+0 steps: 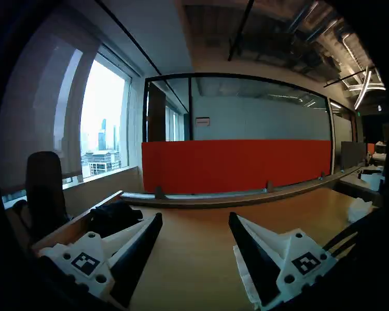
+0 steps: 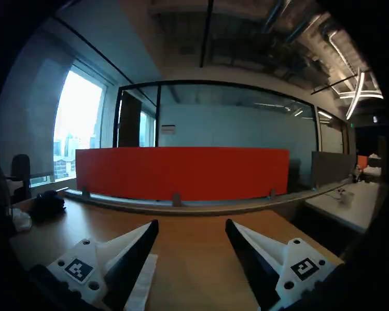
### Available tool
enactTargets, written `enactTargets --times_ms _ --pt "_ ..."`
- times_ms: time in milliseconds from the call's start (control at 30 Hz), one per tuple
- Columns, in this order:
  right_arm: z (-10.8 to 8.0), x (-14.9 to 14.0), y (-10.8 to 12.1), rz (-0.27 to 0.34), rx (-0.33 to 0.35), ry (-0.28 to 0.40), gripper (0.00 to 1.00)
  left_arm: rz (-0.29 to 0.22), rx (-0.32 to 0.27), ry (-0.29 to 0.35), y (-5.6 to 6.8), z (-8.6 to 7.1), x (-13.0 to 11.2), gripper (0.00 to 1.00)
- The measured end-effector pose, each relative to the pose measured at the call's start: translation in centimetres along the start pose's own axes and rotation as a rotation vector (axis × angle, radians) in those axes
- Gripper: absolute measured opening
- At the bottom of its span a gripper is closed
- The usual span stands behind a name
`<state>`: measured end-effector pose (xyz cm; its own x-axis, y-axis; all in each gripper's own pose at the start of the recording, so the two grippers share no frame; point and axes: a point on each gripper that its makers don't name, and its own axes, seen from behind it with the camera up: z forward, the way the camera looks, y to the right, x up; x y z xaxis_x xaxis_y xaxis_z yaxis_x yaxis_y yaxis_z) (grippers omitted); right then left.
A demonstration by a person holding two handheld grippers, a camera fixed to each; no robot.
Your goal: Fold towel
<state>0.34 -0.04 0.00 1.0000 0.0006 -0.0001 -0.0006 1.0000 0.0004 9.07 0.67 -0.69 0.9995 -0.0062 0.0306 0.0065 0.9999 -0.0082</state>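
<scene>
Left gripper (image 1: 193, 223) hung over desk (image 1: 194, 259). Towel (image 1: 244, 274) lay on desk by its right finger. Bundle (image 1: 111, 217) sat ahead-left on desk, partition (image 1: 236, 166) stood behind desk's far edge, window (image 1: 103, 129) farther left. At right gripper (image 2: 191, 228), towel lay by left finger.

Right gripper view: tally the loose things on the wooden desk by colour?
White: 2, the towel and a crumpled wad
Black: 1, a bundle
Total: 3
</scene>
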Motion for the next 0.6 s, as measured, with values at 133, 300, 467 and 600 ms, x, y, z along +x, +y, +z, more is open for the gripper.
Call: enactTargets --times_ms 133,300,467,600 --pt "0.0 1.9 -0.2 0.003 0.004 0.001 1.0 0.005 0.003 -0.004 0.1 -0.2 1.7 0.95" --pt "0.1 3.6 -0.2 0.006 0.006 -0.001 1.0 0.006 0.002 -0.015 0.3 -0.2 3.3 0.95" --pt "0.2 4.9 -0.5 0.001 0.018 -0.002 1.0 0.007 0.008 -0.019 0.0 -0.1 4.4 0.95" --pt "0.3 5.0 -0.9 -0.015 0.028 -0.02 1.0 0.01 -0.013 -0.043 0.3 0.1 4.3 0.95"
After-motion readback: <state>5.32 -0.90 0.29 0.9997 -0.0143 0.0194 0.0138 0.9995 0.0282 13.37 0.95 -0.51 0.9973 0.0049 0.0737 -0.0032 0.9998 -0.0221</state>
